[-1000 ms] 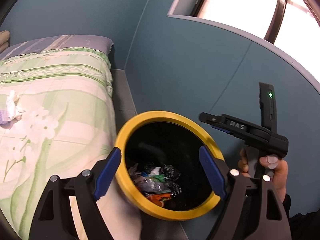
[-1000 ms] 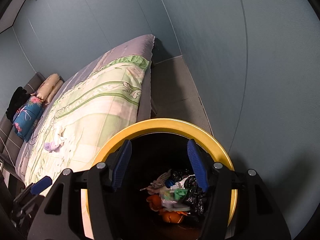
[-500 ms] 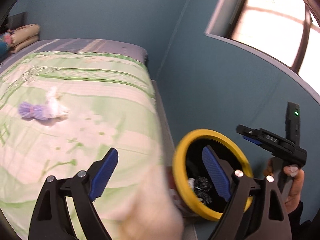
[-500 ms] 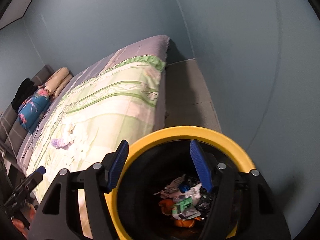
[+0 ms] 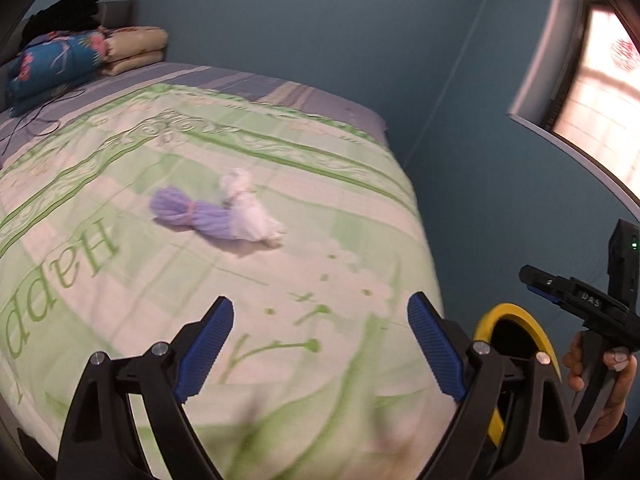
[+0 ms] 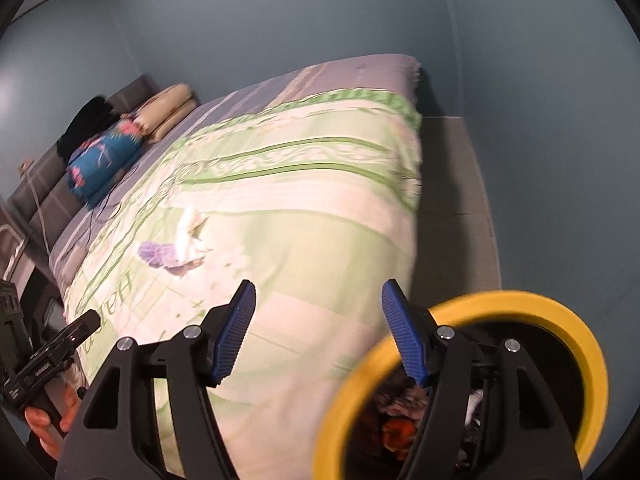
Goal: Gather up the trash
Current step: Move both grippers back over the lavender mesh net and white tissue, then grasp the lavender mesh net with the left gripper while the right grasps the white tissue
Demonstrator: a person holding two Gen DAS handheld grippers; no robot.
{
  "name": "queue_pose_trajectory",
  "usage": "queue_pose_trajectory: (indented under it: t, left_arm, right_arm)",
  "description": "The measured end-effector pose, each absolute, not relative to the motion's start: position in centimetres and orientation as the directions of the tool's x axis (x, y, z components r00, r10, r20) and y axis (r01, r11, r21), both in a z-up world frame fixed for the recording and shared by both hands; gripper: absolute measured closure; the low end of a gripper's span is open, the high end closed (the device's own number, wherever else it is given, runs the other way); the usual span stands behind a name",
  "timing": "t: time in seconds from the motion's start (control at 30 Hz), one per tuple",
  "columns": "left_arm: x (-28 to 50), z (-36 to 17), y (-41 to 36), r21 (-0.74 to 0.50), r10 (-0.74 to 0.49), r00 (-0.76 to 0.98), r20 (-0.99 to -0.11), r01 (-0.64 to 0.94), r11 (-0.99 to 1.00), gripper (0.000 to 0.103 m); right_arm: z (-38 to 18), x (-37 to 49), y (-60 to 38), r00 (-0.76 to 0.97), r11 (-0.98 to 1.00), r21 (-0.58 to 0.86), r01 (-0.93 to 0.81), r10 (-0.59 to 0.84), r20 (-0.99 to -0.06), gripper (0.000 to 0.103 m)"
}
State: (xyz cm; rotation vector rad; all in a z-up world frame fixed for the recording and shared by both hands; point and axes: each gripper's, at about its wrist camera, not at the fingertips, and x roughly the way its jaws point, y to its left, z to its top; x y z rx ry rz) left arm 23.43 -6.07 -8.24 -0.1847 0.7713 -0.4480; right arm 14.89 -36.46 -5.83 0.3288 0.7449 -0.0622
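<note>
A purple bundle (image 5: 192, 214) with crumpled white paper (image 5: 250, 210) lies on the green floral bedspread (image 5: 120, 248); both also show in the right wrist view, the purple bundle (image 6: 158, 254) beside the white paper (image 6: 188, 232). A black bin with a yellow rim (image 6: 576, 336) holding trash stands on the floor beside the bed, also in the left wrist view (image 5: 516, 320). My left gripper (image 5: 320, 340) is open and empty above the bed. My right gripper (image 6: 316, 330) is open and empty, over the bed edge and bin.
Folded blankets and pillows (image 5: 80, 56) are stacked at the bed's head. A teal wall (image 5: 320, 20) runs along the far side. A strip of grey floor (image 6: 456, 200) lies between bed and wall. A bright window (image 5: 600, 100) is at the right.
Both grippers swung left from above the bin toward the bed. The purple and white trash now sits nearer the middle of both views; the bin slid to the right edge.
</note>
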Motion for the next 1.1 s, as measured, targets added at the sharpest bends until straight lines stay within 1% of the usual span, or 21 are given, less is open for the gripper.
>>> queue_pose_trajectory:
  t: [0.17,0.33,0.53,0.67,0.97,1.1]
  left_arm:
    - [26.1,-9.7,-2.6,-0.321,-0.392,0.642,-0.659,0.231,0.918,0.018]
    - [29.9,-11.3,-0.1,-0.305,-0.322,0.631,-0.705,0.140,0.942,0.018]
    - [34.3,-12.6,1.2,-0.301,-0.288,0.602,-0.745,0.081,0.950,0.018]
    - [37.5,-13.4,1.8,-0.319,-0.281,0.577,-0.767,0.037,0.947,0.018]
    - [44.3,-15.5,1.8,-0.307,-0.231,0.533,-0.814,-0.058,0.950,0.018]
    - [45.3,-17.0,1.8,-0.319,-0.229,0.511,-0.829,-0.095,0.943,0.022]
  right_arm:
    - [-6.0,19.9,-32.4,0.705,0.963,0.257,0.084,0.125,-0.698,0.041]
    - [-6.8,24.9,-28.9,0.658,0.970,0.245,0.009,0.179,-0.732,0.040]
    - [-8.5,32.1,-24.7,0.568,0.963,0.257,-0.077,0.254,-0.783,0.040]
    - [-9.4,36.3,-22.5,0.497,0.942,0.316,-0.115,0.330,-0.802,0.040]
    - [-10.9,41.6,-20.3,0.446,0.933,0.342,-0.111,0.354,-0.822,0.040]
    - [-12.6,43.9,-20.0,0.402,0.932,0.351,-0.091,0.357,-0.844,0.041]
